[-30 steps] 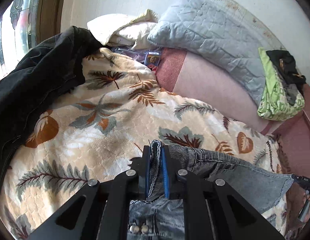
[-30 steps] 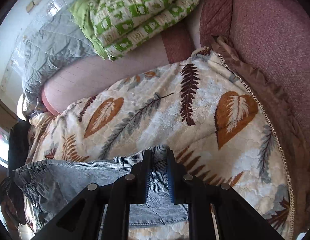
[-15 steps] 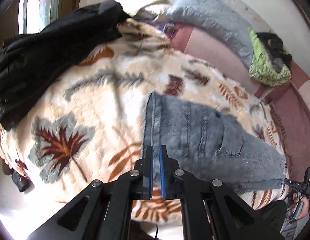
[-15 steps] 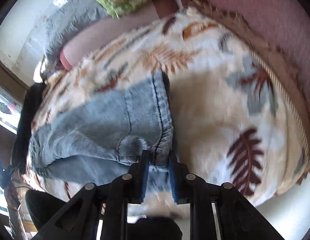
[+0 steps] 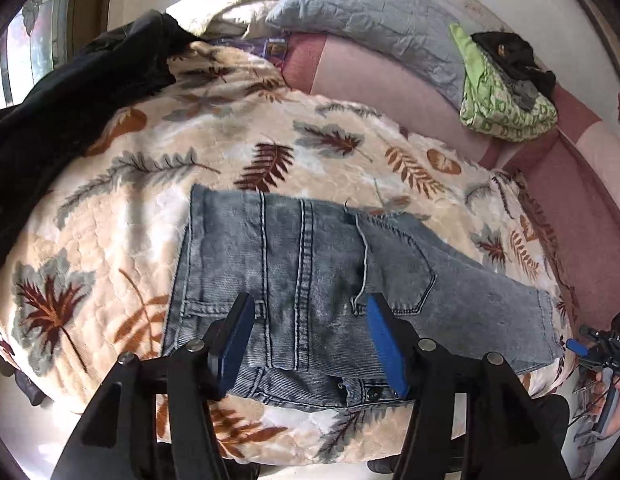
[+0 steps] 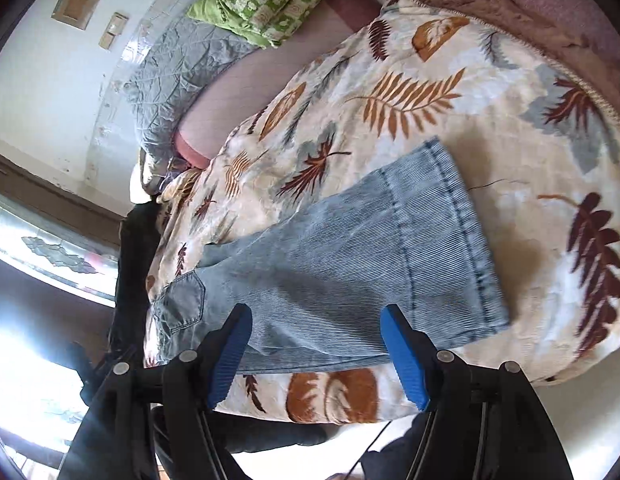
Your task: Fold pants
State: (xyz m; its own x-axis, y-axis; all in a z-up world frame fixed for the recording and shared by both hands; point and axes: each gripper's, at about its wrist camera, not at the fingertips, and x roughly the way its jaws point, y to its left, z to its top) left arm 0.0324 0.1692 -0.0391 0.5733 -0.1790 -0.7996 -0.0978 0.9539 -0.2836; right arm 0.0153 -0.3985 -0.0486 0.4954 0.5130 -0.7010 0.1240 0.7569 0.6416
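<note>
While the jeans (image 5: 310, 276) lie folded near the bed's (image 5: 121, 216) front edge, both tongs (image 5: 307, 340) (image 6: 316, 346), just opened wide, seemingly hover empty above them.

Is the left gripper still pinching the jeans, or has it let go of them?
Apart. In the left wrist view the left gripper has just been opening; its blue pads stand wide of the jeans, which lie flat on the leaf-print blanket.

Your left wrist view looks steeply down past its claw (image 5: 310, 336) onto the pants' (image 5: 310, 272) waist end, close in. Your right wrist view looks down over the leg hem (image 6: 450, 240). Both share the leaf-print blanket (image 5: 129, 208) and the green bundle (image 6: 269, 4) at the frame's top.
</note>
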